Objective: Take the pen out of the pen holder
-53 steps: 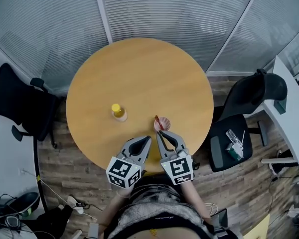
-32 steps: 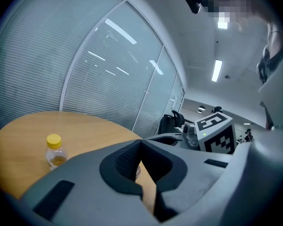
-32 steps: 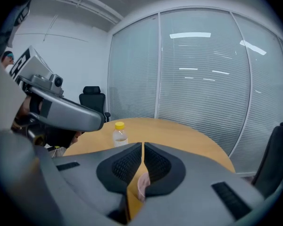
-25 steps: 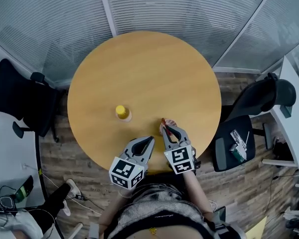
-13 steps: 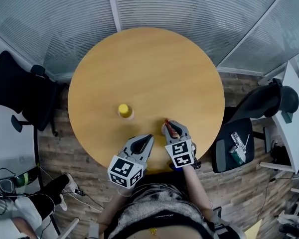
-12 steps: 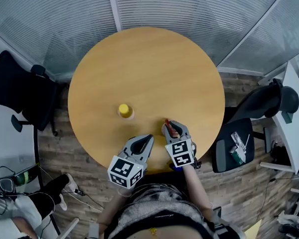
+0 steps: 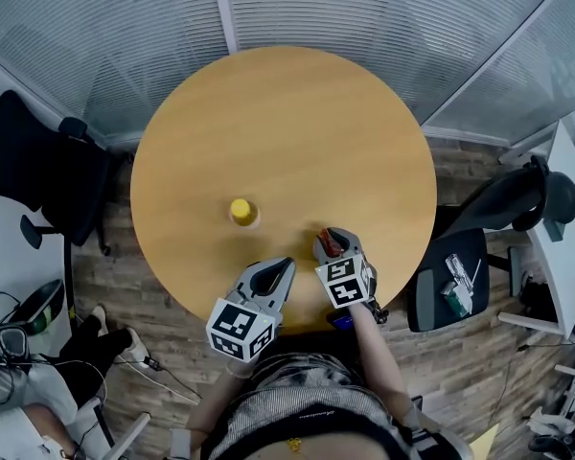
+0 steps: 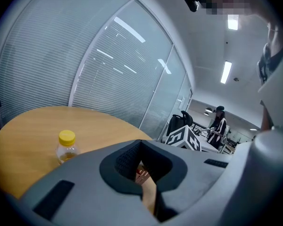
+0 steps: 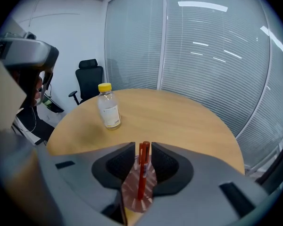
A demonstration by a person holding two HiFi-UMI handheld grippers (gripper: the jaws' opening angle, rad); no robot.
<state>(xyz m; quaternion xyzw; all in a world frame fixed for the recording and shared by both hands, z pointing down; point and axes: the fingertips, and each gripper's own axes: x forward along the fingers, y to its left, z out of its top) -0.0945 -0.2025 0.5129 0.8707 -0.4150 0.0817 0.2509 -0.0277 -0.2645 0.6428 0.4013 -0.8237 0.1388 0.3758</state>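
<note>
A red pen (image 9: 142, 171) stands upright in a pinkish slotted pen holder (image 9: 132, 197) near the round table's front edge. My right gripper (image 9: 142, 148) is over the holder, its two pads pressed against the pen's top from either side. From the head view the right gripper (image 7: 328, 238) covers most of the holder, and only the red pen tip (image 7: 326, 241) shows. My left gripper (image 7: 286, 263) hovers just left of it, jaws together and empty. In the left gripper view those jaws (image 8: 140, 144) meet, with a sliver of the holder behind them.
A small bottle (image 7: 241, 210) with a yellow cap stands on the wooden table (image 7: 287, 123), left of the holder. Black office chairs sit at the left (image 7: 38, 190) and right (image 7: 465, 257). Glass walls with blinds curve behind the table.
My right gripper has moved forward over the holder and its jaws have narrowed from open onto the pen. The left gripper has stayed put.
</note>
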